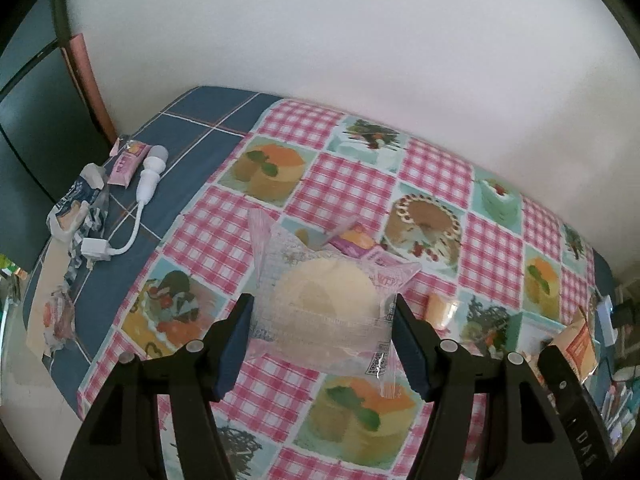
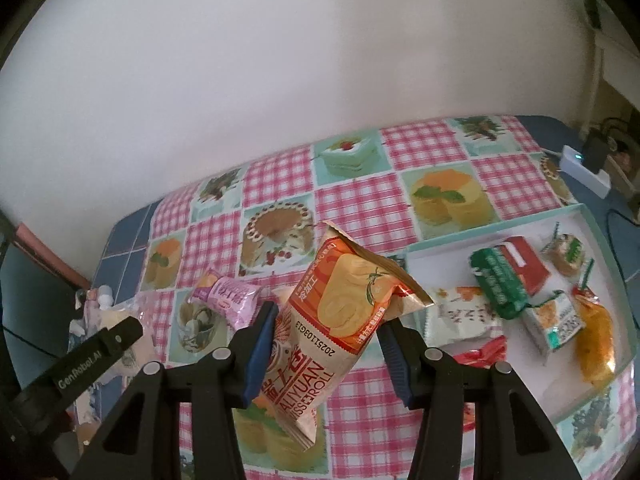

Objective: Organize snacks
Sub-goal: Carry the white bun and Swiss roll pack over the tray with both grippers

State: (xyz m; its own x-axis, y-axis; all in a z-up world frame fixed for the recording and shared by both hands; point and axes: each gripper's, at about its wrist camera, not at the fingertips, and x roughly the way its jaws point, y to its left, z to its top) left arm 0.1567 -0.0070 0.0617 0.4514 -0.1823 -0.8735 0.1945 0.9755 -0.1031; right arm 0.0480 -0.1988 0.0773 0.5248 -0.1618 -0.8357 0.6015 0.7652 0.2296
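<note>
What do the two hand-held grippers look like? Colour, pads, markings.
Both alike: the left hand-held gripper and right hand-held gripper have black angular frames with silver pivot pins and dark blue finger pads. White "GenRobot.AI" lettering shows on one. No cables or sleeves visible.

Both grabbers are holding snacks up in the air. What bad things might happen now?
1. The left hand-held gripper squeezes a soft round cake in a clear wrapper; a harder pinch might squash it.
2. The right hand-held gripper holds the Swiss roll packet by its middle, with both ends sticking out, so the packet may tilt or slip.
3. The tray already looks crowded, so a newly placed snack may land on others.
</note>
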